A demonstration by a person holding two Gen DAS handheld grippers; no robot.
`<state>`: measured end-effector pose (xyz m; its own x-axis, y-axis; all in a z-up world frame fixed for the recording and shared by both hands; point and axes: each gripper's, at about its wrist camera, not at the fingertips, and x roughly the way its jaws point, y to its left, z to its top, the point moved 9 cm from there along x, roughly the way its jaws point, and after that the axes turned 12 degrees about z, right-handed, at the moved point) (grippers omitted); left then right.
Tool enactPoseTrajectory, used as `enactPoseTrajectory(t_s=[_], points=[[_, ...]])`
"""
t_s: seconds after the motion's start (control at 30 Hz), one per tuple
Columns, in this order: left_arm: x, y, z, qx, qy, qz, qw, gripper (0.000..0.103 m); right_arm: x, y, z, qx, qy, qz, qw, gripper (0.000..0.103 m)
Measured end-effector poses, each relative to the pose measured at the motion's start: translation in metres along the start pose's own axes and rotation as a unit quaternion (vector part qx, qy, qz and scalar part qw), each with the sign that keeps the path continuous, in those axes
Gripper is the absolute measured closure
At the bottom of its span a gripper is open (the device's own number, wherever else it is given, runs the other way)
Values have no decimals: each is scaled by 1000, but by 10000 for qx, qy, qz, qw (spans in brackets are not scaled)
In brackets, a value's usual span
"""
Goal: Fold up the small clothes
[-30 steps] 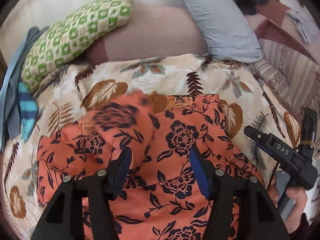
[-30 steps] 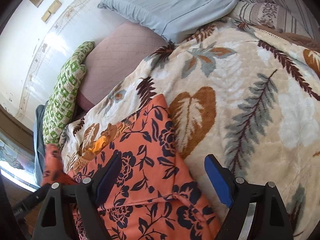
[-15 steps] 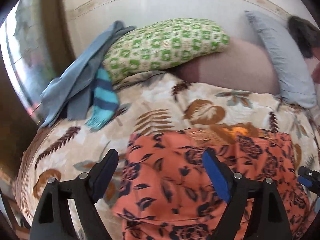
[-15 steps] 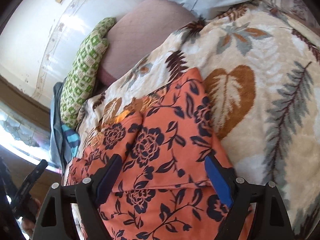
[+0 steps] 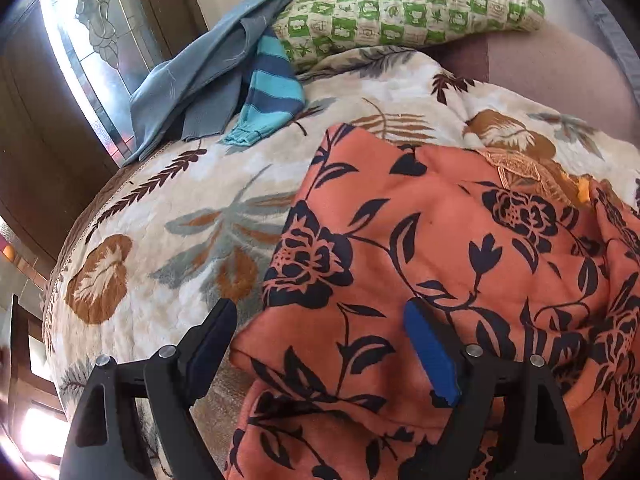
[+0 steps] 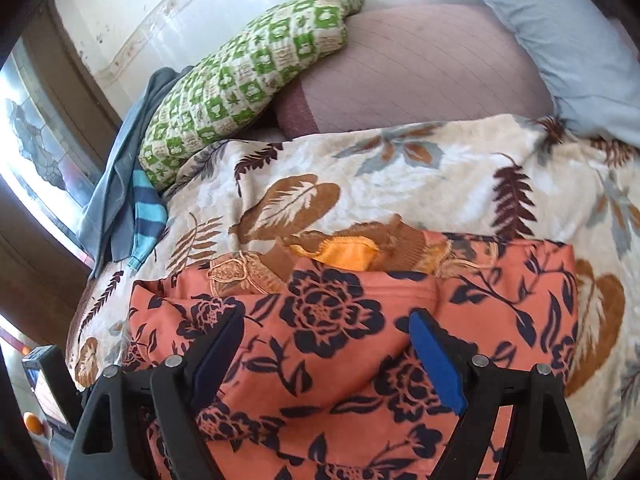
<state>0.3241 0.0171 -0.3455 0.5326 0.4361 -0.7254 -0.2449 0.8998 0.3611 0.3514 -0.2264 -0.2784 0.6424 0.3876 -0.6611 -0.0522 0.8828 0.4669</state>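
Note:
An orange garment with dark navy flowers (image 5: 460, 264) lies folded on the leaf-patterned blanket (image 5: 172, 240); it also shows in the right wrist view (image 6: 340, 352). Its orange neckline with brown trim (image 6: 348, 254) points toward the pillows. My left gripper (image 5: 320, 344) is open and empty, its jaws straddling the garment's near left edge. My right gripper (image 6: 328, 356) is open and empty, just above the garment's middle.
A green checked pillow (image 5: 404, 8), a mauve pillow (image 6: 412, 76) and a light blue pillow (image 6: 568, 40) lie at the bed's head. Grey-blue clothes (image 5: 200, 72) and a blue striped sleeve (image 5: 268, 96) lie at the far left, by a window (image 5: 92, 48).
Both grippers have swung left; the left one moved from over the garment's middle to its left edge. The raised left sleeve now lies folded flat onto the garment. Both grippers stay open.

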Motion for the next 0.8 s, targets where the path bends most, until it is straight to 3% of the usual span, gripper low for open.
enactPoseTrajectory(t_s=[0.1, 0.2, 0.23, 0.3, 0.33, 0.37, 0.47, 0.6, 0.67, 0.73, 0.8], points=[[2, 2, 1, -59, 51, -101, 9999, 17, 31, 22, -13, -409, 316, -234, 9984, 16], [4, 3, 2, -97, 125, -226, 9996, 17, 61, 16, -44, -1047, 882, -987, 9856, 18], [6, 3, 2, -113, 164, -289, 9994, 16, 62, 7, -50, -1039, 887, -1116, 9843, 22], [9, 6, 3, -178, 225, -366, 9989, 15, 47, -9, -51, -564, 786, -878, 9914, 35], [10, 8, 3, -232, 256, -395, 9986, 15, 37, -15, -51, -385, 861, -836, 9920, 49], [11, 10, 3, -278, 282, -417, 9983, 15, 27, -20, -55, -225, 970, -735, 9923, 51], [11, 9, 3, -258, 272, -438, 9983, 15, 4, -47, -93, 261, 1515, -518, 9868, 51], [7, 8, 3, -168, 189, -267, 9993, 15, -31, -49, -100, 514, 1519, 57, 9870, 47], [6, 7, 3, -131, 151, -223, 9996, 15, -51, -53, -93, 556, 1293, 224, 9898, 36], [6, 7, 4, -97, 117, -191, 9997, 15, -67, -71, -81, 799, 955, 112, 9921, 28], [7, 6, 4, -107, 115, -181, 9997, 15, -75, -88, -69, 1126, 655, 262, 9911, 28]])
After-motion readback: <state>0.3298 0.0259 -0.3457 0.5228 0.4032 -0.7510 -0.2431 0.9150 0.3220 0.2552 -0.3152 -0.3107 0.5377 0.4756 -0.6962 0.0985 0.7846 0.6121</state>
